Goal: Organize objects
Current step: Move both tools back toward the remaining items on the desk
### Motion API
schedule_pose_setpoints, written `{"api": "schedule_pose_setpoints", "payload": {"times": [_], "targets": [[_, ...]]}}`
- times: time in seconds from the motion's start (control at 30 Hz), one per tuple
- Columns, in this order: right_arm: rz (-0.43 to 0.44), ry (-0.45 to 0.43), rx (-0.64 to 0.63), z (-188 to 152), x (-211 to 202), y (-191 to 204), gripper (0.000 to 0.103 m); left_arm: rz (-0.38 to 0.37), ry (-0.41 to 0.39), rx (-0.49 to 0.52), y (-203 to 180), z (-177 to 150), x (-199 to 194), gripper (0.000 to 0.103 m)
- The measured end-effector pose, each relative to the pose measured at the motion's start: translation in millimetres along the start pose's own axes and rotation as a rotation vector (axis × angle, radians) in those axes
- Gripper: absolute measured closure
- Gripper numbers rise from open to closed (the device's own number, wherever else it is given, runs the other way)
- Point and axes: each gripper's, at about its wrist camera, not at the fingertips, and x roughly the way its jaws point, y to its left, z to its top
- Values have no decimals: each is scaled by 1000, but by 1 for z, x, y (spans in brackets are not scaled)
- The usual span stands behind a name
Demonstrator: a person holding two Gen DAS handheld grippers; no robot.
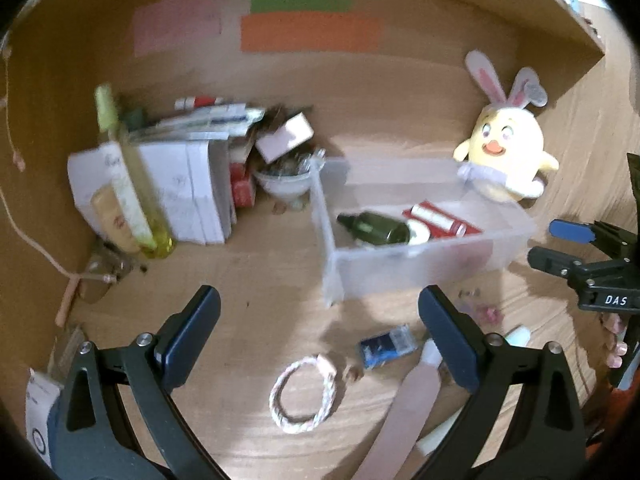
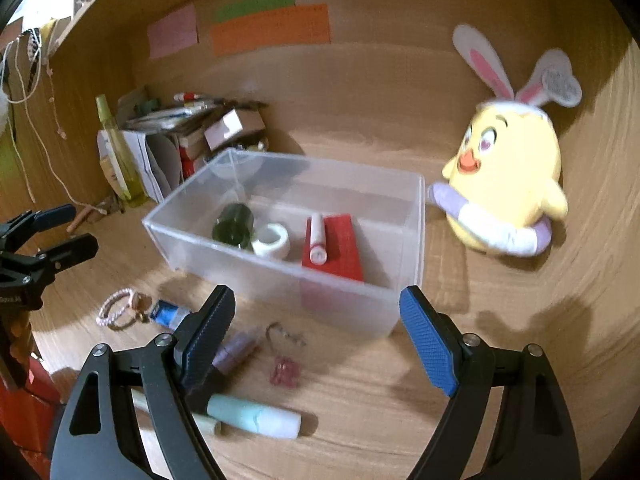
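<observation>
Bin (image 2: 208, 240) translucent plastic, rectangular | bracelet (image 1: 304, 396) braided ring | desk (image 2: 360, 420) woodgrain

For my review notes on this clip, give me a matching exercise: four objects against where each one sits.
Things:
1. dark green bottle
2. braided bracelet
3. yellow chick plush
4. tall yellow spray bottle

Places:
A. beside the clear bin, by the back wall
B. loose on the desk before the bin
C. lying inside the bin
D. against the paper stack

Pairs: 1-C, 2-B, 3-A, 4-D

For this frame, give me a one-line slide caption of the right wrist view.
Open right tongs hover empty before a clear bin holding a green bottle and red box; small items scattered on the desk.
</observation>
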Motion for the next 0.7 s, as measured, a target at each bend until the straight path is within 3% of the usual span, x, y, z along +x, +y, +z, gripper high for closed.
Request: {"api": "schedule_pose_setpoints", "payload": {"times": [0.37, 0.7], "targets": [[39, 115, 66, -34, 16, 0, 21, 11, 130, -53, 15, -42, 20, 2], [69, 203, 43, -60, 23, 17, 21, 19, 233, -70, 21, -62, 44, 2]]}}
